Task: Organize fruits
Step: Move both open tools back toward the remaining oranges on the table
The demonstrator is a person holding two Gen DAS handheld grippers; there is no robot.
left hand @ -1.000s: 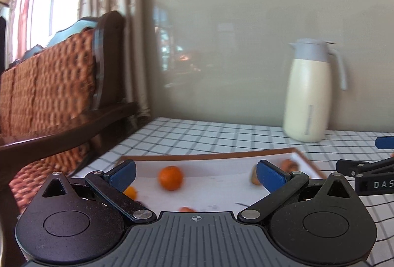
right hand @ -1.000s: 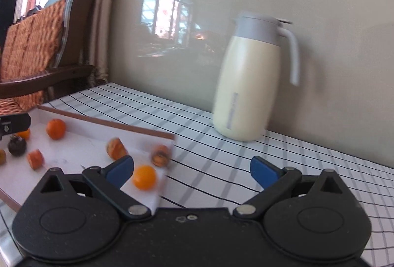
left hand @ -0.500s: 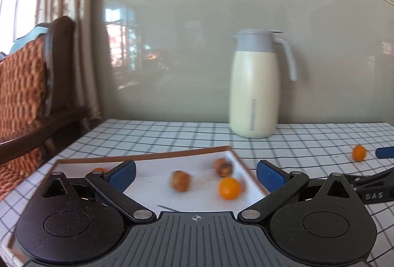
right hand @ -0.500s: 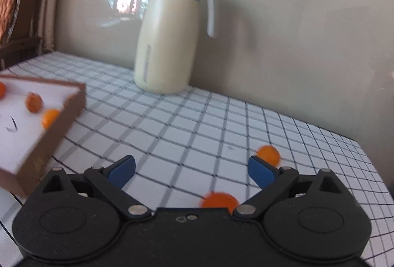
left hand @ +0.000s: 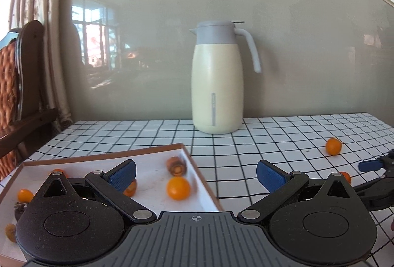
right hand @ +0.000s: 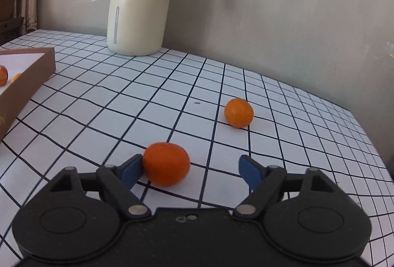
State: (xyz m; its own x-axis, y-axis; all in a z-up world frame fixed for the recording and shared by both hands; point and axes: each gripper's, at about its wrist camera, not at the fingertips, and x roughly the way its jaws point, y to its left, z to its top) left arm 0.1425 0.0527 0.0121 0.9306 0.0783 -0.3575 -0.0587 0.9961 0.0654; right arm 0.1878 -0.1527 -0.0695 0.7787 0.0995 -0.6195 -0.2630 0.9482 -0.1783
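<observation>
In the right wrist view, my right gripper (right hand: 190,169) is open low over the checked tablecloth. An orange tangerine (right hand: 166,164) lies between its jaws, against the left fingertip (right hand: 131,170). A second orange fruit (right hand: 238,113) lies farther back to the right. In the left wrist view, my left gripper (left hand: 195,174) is open and empty above the right edge of the brown-rimmed white tray (left hand: 197,169), which holds several small fruits, among them an orange one (left hand: 178,189) and a brown one (left hand: 176,165). The right gripper (left hand: 371,166) shows at the far right, near two loose fruits (left hand: 333,146).
A cream thermos jug (left hand: 216,84) with a grey lid stands at the back of the table against the wall; it also shows in the right wrist view (right hand: 140,3). A wooden chair (left hand: 17,99) stands at the left. The tray's corner (right hand: 37,69) is at the left.
Both grippers have swung to the right. The right gripper has moved from the tray over to the loose fruits and come down around the tangerine. The left gripper has moved toward the tray's right edge.
</observation>
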